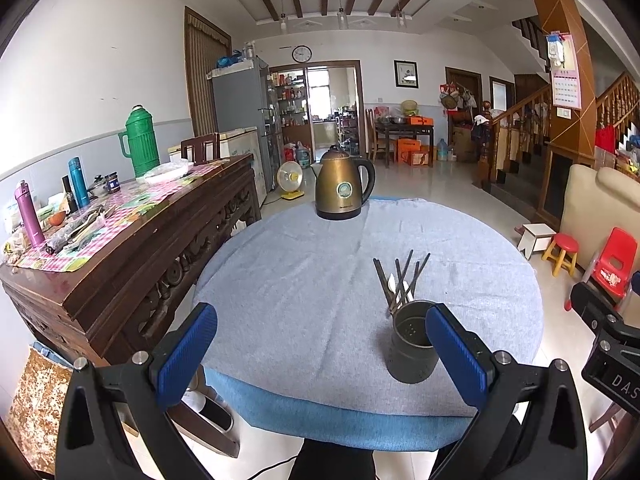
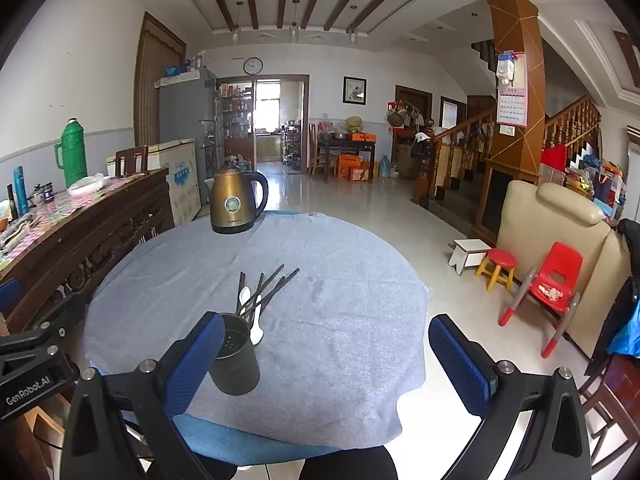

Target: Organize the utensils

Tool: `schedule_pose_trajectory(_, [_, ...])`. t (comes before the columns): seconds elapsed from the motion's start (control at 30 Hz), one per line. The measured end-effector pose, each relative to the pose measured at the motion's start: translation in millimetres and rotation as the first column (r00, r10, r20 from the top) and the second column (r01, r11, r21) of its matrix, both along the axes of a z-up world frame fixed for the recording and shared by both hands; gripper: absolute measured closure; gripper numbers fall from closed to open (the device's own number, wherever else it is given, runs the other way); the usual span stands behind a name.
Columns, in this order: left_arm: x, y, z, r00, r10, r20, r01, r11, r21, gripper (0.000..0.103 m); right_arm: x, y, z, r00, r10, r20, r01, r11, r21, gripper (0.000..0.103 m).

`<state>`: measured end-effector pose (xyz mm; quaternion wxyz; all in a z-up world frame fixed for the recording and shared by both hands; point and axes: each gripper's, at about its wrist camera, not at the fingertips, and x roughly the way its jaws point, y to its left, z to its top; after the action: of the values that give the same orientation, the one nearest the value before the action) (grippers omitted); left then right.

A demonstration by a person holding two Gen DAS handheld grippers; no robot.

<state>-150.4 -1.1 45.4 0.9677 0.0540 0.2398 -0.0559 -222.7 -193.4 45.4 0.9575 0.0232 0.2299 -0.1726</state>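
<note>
A dark perforated utensil holder [image 1: 410, 350] [image 2: 236, 360] stands upright near the front of the round table. Just behind it, several dark chopsticks [image 1: 400, 280] [image 2: 268, 286] and white spoons [image 1: 394, 286] [image 2: 256, 320] lie on the grey-blue cloth [image 1: 300, 300] [image 2: 340, 300]. My left gripper [image 1: 322, 354] is open and empty above the table's front edge, its right finger beside the holder. My right gripper [image 2: 326, 360] is open and empty, its left finger in front of the holder.
A bronze electric kettle [image 1: 344, 186] [image 2: 238, 202] stands at the table's far side. A carved wooden sideboard [image 1: 132, 248] with flasks and a green thermos [image 1: 140, 142] is to the left. A red child's chair [image 2: 552, 284], stools and a sofa are to the right.
</note>
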Motion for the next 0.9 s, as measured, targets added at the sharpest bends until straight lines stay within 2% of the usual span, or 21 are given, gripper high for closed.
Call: schedule_pose_trajectory(0.9, [7.7, -8.7, -8.2, 1.000, -0.012, -0.022, 0.012, 1.000, 0.010, 0.000, 9.7, -4.7, -8.7, 0.999, -0.017, -0.041, 0.017, 1.000, -0.001, 0.000])
